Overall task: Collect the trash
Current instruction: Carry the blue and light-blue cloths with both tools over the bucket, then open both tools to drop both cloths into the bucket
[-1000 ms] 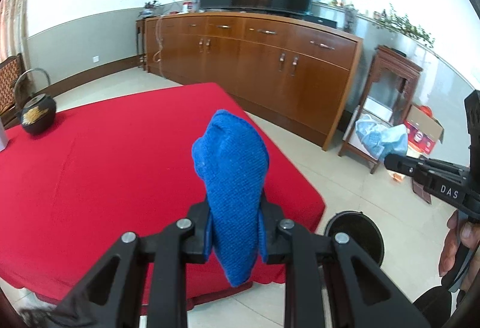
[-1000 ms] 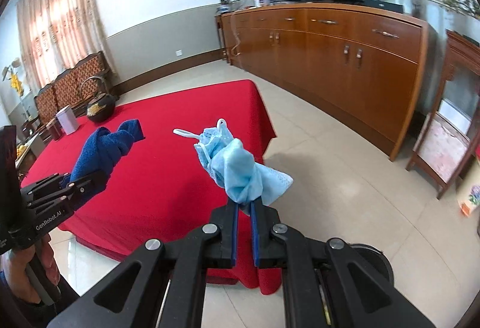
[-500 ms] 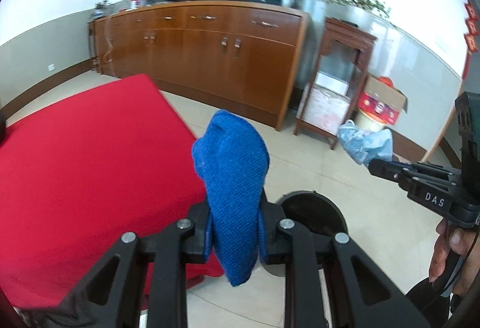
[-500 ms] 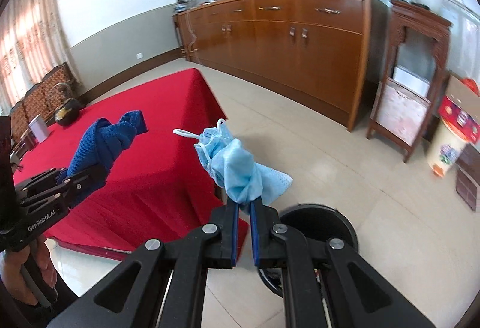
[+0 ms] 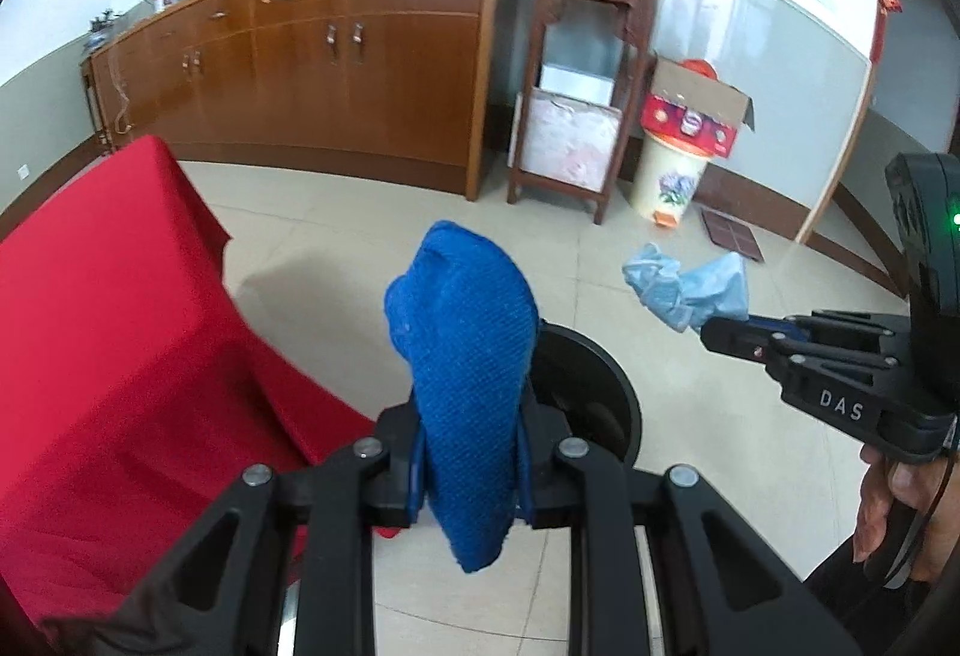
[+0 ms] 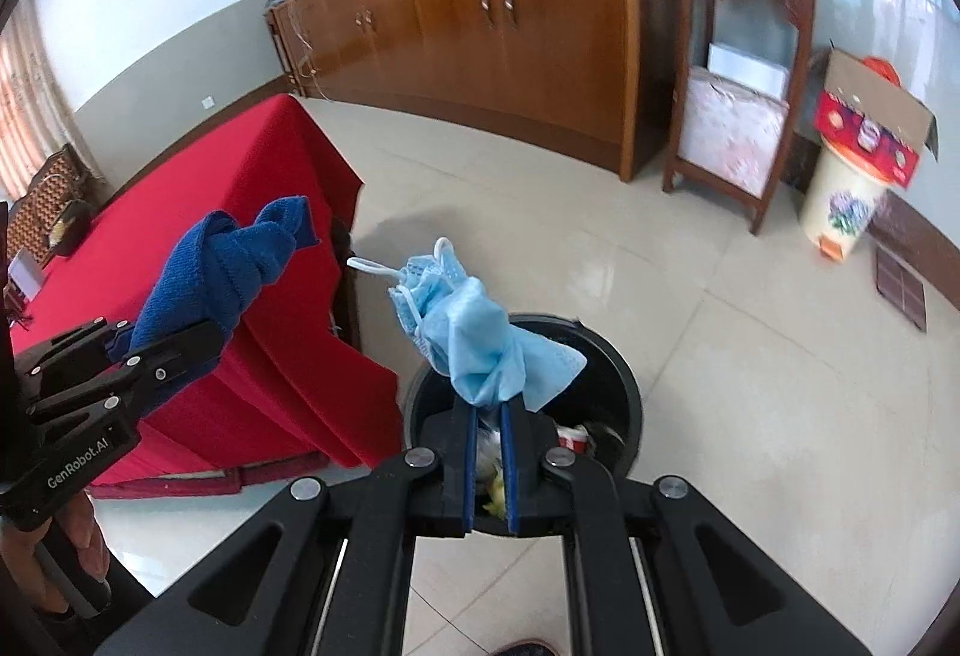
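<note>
My left gripper [image 5: 468, 470] is shut on a dark blue cloth [image 5: 465, 356], which also shows in the right wrist view [image 6: 222, 266]. My right gripper [image 6: 489, 452] is shut on a crumpled light blue face mask [image 6: 480, 338], seen from the left wrist too [image 5: 687, 290]. A round black trash bin [image 6: 618, 386] stands on the floor directly below both grippers, with some trash inside; in the left wrist view its rim [image 5: 606, 374] is partly hidden behind the cloth.
A table with a red cloth [image 5: 108, 344] stands to the left of the bin. A long wooden cabinet [image 5: 336, 56], a wooden stand [image 5: 582, 74] and a cream pail with a cardboard box [image 5: 678, 158] line the far wall. The floor is tiled.
Both grippers have swung right, away from the red table, and tilted down over the black bin. Both still hold their items.
</note>
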`<state>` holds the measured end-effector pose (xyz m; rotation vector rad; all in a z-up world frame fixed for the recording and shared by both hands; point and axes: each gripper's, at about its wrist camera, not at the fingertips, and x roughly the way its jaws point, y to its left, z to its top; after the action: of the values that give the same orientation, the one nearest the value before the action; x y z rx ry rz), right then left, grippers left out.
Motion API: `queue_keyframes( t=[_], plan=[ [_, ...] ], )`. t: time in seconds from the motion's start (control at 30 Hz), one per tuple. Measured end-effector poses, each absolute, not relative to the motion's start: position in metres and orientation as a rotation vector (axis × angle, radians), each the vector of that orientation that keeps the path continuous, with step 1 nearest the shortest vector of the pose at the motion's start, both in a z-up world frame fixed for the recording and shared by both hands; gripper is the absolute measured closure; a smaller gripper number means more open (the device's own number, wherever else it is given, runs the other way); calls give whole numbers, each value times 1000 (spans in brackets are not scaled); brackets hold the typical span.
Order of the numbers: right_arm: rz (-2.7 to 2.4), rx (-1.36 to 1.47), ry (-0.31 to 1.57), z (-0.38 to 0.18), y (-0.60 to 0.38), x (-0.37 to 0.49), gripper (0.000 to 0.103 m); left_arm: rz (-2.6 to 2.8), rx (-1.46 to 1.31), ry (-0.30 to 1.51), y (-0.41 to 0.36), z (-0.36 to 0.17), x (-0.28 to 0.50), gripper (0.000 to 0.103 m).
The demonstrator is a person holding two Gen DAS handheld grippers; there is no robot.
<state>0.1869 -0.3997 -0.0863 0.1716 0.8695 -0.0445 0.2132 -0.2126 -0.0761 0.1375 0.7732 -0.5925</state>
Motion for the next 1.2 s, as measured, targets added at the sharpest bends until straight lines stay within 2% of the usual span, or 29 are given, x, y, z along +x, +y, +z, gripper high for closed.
queue_keyframes(
  t=[0.23, 0.6, 0.67, 0.7, 0.73, 0.77, 0.8, 0.83, 0.9, 1.2],
  plan=[
    [-85, 183, 956, -135, -424, 198, 96, -608, 154, 808, -244, -110, 222, 79],
    [-74, 185, 1096, -205, -437, 231, 95, -636, 164, 978, -273, -169, 245, 79],
    [-41, 185, 1150, -219, -435, 239, 95, -653, 153, 989, -277, -179, 250, 69],
    [-34, 162, 1187, -228, -433, 244, 88, -641, 156, 1004, -277, -185, 254, 51],
    [-64, 127, 1200, -236, -434, 246, 57, -588, 183, 1013, -274, -190, 256, 30],
    [-120, 111, 1194, -241, -438, 245, 32, -539, 204, 1004, -269, -191, 255, 24],
    [-140, 115, 1183, -242, -441, 243, 0, -496, 211, 988, -260, -190, 254, 16],
    [-152, 123, 1179, -241, -445, 239, 0, -470, 207, 977, -251, -188, 251, 8],
    [-192, 123, 1186, -238, -447, 235, 0, -441, 209, 959, -236, -183, 244, 3],
    [-203, 176, 995, -185, -412, 203, 0, -392, 170, 844, -199, -138, 215, 0]
  ],
)
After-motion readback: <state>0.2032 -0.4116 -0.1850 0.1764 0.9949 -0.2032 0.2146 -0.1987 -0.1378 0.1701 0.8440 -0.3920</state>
